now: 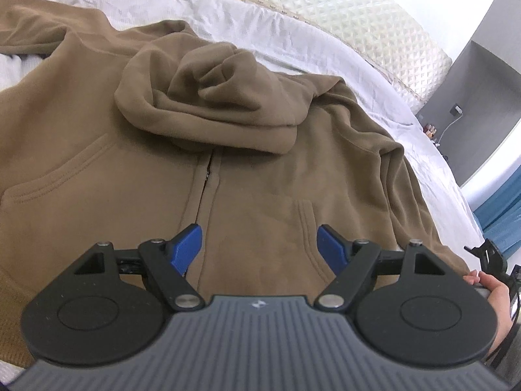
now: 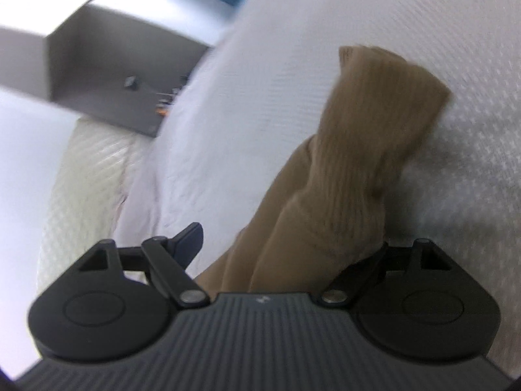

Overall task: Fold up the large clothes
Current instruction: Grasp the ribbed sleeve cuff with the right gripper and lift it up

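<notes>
The brown hoodie (image 1: 260,169) lies front-up across the centre of the left wrist view, spread on a white bed sheet (image 1: 293,42). Its hood (image 1: 211,97) is bunched on the chest, above the zipper (image 1: 208,192), which runs down the middle. The left gripper (image 1: 259,244) hovers over the lower front, fingers spread, nothing between them. A hand (image 1: 488,288) shows at the right edge.

In the blurred right wrist view, the ribbed sleeve cuff (image 2: 374,130) sits right of centre on the sheet. The right gripper (image 2: 286,244) has its jaws spread around the sleeve; contact cannot be determined. A quilted headboard (image 1: 358,26) occupies the upper right of the left view.
</notes>
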`<control>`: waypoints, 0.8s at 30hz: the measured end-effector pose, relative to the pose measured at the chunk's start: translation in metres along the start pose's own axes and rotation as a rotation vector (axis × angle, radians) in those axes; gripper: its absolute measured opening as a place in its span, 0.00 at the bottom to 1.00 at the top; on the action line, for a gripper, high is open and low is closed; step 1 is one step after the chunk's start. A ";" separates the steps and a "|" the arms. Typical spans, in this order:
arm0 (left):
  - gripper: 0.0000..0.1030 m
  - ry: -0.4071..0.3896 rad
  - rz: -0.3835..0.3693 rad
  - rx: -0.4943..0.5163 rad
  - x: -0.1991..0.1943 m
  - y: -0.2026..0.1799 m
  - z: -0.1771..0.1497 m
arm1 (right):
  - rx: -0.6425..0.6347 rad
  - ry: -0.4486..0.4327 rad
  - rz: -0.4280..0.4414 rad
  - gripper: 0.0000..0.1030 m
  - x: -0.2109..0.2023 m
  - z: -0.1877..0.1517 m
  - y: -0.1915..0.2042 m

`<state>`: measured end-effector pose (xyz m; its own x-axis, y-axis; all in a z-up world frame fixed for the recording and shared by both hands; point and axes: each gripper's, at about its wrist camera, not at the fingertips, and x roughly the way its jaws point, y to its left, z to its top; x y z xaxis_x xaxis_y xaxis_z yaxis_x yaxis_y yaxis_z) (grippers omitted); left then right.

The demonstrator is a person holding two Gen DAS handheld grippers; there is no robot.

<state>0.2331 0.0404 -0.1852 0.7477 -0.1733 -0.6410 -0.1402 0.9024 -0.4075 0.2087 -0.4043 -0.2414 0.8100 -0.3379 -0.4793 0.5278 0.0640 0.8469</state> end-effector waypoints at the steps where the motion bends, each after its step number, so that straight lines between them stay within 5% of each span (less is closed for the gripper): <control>1: 0.79 0.003 -0.001 -0.002 0.001 0.000 0.000 | 0.010 0.002 -0.001 0.81 0.004 0.003 0.000; 4: 0.79 0.016 -0.011 -0.007 0.005 0.001 -0.002 | -0.110 0.054 -0.049 0.81 0.019 0.002 0.017; 7: 0.79 0.024 -0.007 0.003 0.009 0.001 -0.004 | -0.153 0.065 -0.086 0.68 0.030 0.003 0.024; 9: 0.79 0.029 -0.003 0.006 0.010 0.001 -0.004 | -0.165 0.082 -0.114 0.45 0.038 0.006 0.026; 12: 0.79 0.030 -0.002 0.003 0.012 0.002 -0.003 | -0.183 0.120 -0.133 0.27 0.051 0.015 0.036; 15: 0.79 0.031 0.011 0.009 0.015 0.002 -0.003 | -0.304 0.146 -0.137 0.20 0.061 0.020 0.049; 19: 0.79 0.035 0.019 0.014 0.018 0.001 -0.004 | -0.235 0.147 -0.074 0.16 0.068 0.043 0.047; 24: 0.79 0.040 0.029 0.029 0.021 -0.001 -0.004 | -0.317 0.074 -0.015 0.14 0.076 0.081 0.067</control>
<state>0.2467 0.0339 -0.2009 0.7173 -0.1619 -0.6777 -0.1421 0.9182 -0.3697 0.2846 -0.5012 -0.2025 0.8116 -0.2728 -0.5166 0.5839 0.3526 0.7312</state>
